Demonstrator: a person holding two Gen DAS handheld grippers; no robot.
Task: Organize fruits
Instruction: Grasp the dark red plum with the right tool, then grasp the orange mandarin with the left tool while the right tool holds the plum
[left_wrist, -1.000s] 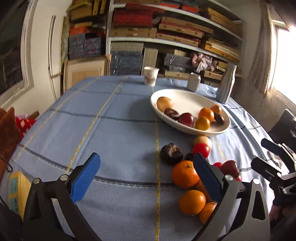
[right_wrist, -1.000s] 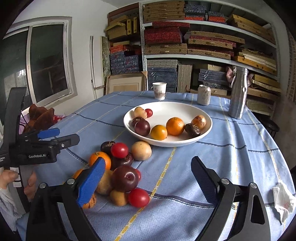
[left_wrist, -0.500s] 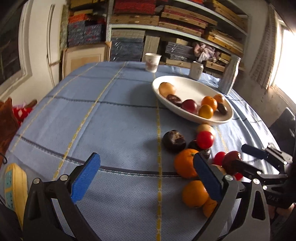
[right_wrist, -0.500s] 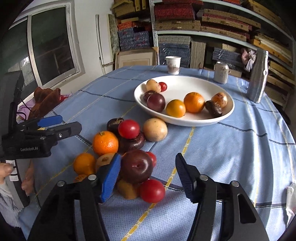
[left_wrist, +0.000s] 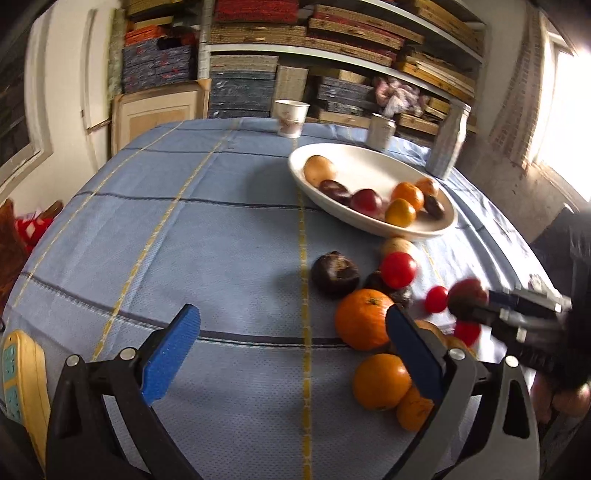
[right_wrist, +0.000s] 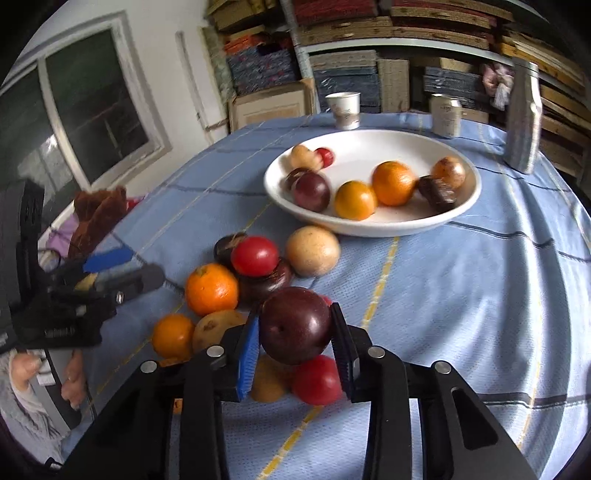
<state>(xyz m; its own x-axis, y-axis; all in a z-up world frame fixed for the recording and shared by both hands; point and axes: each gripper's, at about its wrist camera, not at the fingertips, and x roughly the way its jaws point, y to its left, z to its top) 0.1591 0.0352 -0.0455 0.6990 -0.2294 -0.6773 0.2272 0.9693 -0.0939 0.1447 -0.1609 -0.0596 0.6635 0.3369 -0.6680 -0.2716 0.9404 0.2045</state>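
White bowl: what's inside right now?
The white bowl holds two oranges, a dark plum, a tan fruit, a small red one and more; anything under them is hidden.

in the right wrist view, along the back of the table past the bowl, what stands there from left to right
paper cup → drink can → silver bottle

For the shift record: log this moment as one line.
right gripper: jaws just closed on dark plum | left gripper: open, empty | white bowl: partly filled
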